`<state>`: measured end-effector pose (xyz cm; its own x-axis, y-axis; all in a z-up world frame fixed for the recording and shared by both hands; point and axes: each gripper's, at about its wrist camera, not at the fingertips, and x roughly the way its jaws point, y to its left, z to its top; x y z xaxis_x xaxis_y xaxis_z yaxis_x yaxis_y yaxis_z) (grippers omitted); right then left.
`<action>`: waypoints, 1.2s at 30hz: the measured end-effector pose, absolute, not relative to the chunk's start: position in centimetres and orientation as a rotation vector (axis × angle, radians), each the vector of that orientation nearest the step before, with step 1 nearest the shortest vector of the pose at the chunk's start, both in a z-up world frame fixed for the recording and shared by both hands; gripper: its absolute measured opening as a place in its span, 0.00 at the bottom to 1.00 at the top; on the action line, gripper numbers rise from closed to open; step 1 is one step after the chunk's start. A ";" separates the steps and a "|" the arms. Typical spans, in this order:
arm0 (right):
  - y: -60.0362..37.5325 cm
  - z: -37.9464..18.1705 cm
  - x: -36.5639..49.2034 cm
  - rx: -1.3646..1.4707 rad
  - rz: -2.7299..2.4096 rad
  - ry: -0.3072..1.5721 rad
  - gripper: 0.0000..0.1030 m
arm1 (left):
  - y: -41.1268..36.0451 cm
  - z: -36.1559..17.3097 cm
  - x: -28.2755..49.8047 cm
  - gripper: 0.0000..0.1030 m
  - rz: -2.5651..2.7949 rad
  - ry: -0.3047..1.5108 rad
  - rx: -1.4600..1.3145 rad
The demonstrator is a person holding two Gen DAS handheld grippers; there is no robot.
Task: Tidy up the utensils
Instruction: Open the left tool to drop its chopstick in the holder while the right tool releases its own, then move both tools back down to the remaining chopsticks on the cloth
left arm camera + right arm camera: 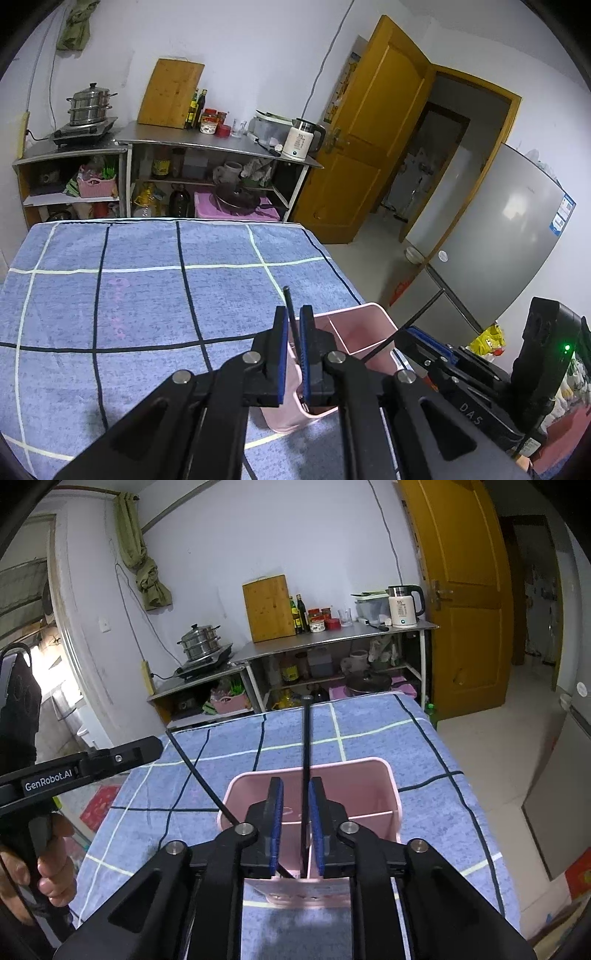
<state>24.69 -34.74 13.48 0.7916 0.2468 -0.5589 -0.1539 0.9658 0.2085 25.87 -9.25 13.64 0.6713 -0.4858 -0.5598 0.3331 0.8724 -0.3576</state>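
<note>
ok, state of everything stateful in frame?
left claw: shut on a black utensil
right claw: open, second black utensil between its pads
pink holder: upright on the cloth, both utensils' lower ends inside
yellow door: open

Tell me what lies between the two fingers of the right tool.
In the right wrist view, a thin black stick stands between the fingers of the right tool, close to the right finger; its lower end goes into the pink basket.
</note>
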 end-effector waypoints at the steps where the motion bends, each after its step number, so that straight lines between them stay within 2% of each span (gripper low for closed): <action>1: -34.7 13.6 24.4 0.151 0.211 0.619 0.15 | -9.0 13.8 25.7 0.08 -0.465 0.692 -0.235; 7: -34.9 14.7 22.6 0.133 0.192 0.581 0.17 | -7.6 14.4 23.9 0.23 -0.441 0.657 -0.231; 15: -33.6 16.1 18.8 0.083 0.195 0.512 0.17 | -6.5 15.0 19.8 0.27 -0.412 0.592 -0.177; 18: -32.8 16.3 17.3 0.062 0.202 0.493 0.17 | -5.9 15.1 17.9 0.41 -0.389 0.558 -0.152; 23: -31.6 16.4 15.5 0.053 0.224 0.483 0.17 | -4.7 14.8 15.3 0.41 -0.349 0.530 -0.137; 25: -31.1 16.3 15.0 0.044 0.236 0.480 0.17 | -4.0 14.4 14.2 0.49 -0.326 0.524 -0.139; 27: -30.5 16.2 14.5 0.033 0.250 0.482 0.17 | -3.5 14.0 13.5 0.52 -0.311 0.524 -0.140; 36: -28.5 14.4 13.2 0.018 0.306 0.511 0.17 | -1.1 11.5 11.2 0.52 -0.219 0.555 -0.142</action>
